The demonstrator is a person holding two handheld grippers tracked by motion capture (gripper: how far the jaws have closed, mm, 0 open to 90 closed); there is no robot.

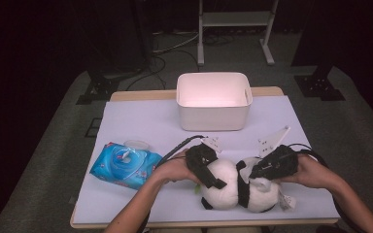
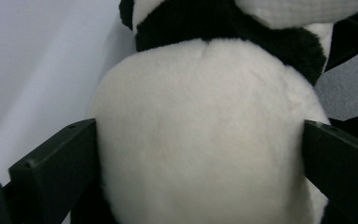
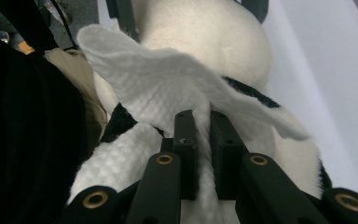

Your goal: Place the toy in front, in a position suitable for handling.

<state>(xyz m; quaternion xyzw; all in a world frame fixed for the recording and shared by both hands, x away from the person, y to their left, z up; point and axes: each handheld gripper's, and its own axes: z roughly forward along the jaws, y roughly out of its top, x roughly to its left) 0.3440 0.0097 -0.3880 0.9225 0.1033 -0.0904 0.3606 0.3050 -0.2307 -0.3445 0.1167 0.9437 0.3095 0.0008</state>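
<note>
A black and white panda plush (image 1: pixel 226 190) lies on its side near the table's front edge. My left gripper (image 1: pixel 212 180) straddles its round white body (image 2: pixel 205 84); the black jaws stand wide, each touching the fur without squeezing it. My right gripper (image 3: pixel 203 119) is shut on a white textured wipe (image 3: pixel 168 84), which spreads over the plush's black and white part (image 3: pixel 256 95). In the high view the right gripper (image 1: pixel 260 174) rests on the plush's right half, and the wipe (image 1: pixel 245 170) shows beside it.
A white plastic bin (image 1: pixel 213 121) stands at the back middle of the sheet-covered table (image 1: pixel 141 121). A blue pack of wipes (image 1: pixel 126 167) with its lid open lies at the front left. The person's forearms come in from the front edge.
</note>
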